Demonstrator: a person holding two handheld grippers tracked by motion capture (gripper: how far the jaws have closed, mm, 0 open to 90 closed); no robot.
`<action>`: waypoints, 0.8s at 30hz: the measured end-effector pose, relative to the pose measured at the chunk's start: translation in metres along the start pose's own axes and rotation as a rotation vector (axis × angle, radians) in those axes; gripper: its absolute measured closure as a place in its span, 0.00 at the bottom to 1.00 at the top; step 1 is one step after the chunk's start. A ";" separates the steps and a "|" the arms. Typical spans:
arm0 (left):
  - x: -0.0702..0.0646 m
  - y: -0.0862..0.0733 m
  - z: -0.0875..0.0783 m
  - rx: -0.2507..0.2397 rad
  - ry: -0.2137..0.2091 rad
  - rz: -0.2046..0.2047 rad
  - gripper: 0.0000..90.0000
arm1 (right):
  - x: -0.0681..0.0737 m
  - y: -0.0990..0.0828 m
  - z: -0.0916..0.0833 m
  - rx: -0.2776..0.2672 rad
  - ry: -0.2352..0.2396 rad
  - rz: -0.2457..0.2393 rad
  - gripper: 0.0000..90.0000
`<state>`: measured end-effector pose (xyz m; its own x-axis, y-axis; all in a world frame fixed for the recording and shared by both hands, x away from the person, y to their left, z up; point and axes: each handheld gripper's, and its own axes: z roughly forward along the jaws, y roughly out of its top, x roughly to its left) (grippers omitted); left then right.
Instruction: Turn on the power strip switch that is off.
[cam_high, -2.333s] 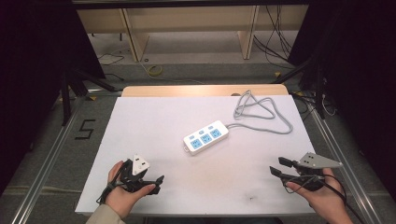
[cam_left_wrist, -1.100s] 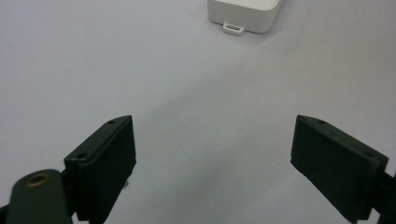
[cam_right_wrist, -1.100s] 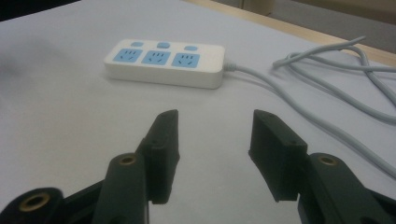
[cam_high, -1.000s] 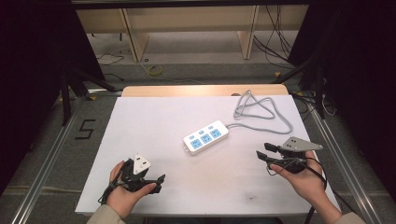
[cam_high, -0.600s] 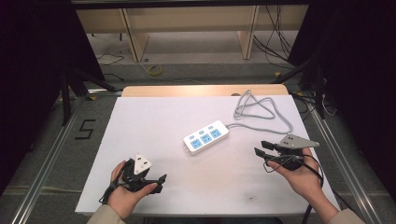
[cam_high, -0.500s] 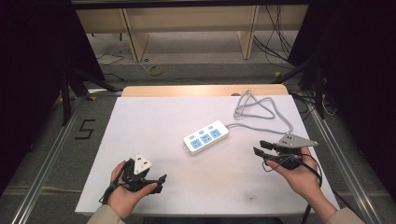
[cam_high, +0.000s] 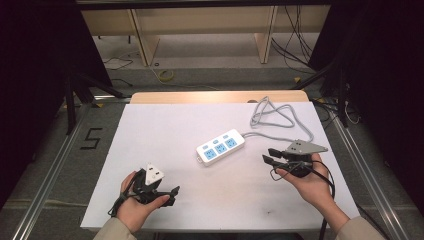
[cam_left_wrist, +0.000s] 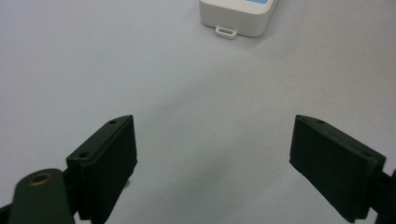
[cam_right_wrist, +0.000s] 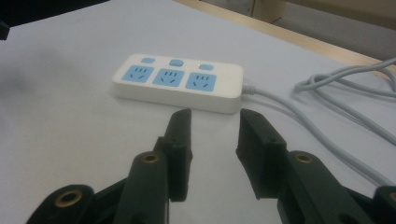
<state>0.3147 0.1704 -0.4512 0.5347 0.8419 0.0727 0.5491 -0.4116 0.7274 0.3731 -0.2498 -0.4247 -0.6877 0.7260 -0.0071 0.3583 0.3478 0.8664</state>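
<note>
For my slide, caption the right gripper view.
Right gripper, jaws partly open and empty, aimed at white power strip.

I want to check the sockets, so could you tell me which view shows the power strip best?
The right gripper view: the power strip sits close, all three blue sockets and buttons clear. The high view shows the whole strip with its cable, small. The left gripper view catches one end.

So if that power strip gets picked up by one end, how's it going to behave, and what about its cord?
The power strip looks like a rigid plastic block, so it should lift stiffly without bending. Its smooth, glossy casing may slip in a narrow pinch. The grey cord lies in loose loops behind it, so it's probably floppy and would drag, tugging that end as the strip rises.
</note>
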 end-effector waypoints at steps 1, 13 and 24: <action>0.000 0.000 0.000 0.000 0.001 0.000 0.16 | 0.000 0.001 0.001 0.004 0.002 -0.002 0.73; -0.002 0.000 0.000 0.003 -0.003 0.009 0.17 | 0.003 0.014 0.018 0.014 0.028 -0.001 0.75; -0.002 0.000 0.001 0.004 -0.007 0.009 0.17 | 0.008 0.028 0.039 0.030 0.081 0.000 0.81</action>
<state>0.3138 0.1683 -0.4522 0.5440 0.8358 0.0743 0.5468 -0.4202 0.7242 0.4022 -0.2110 -0.4203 -0.7359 0.6762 0.0340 0.3760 0.3665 0.8511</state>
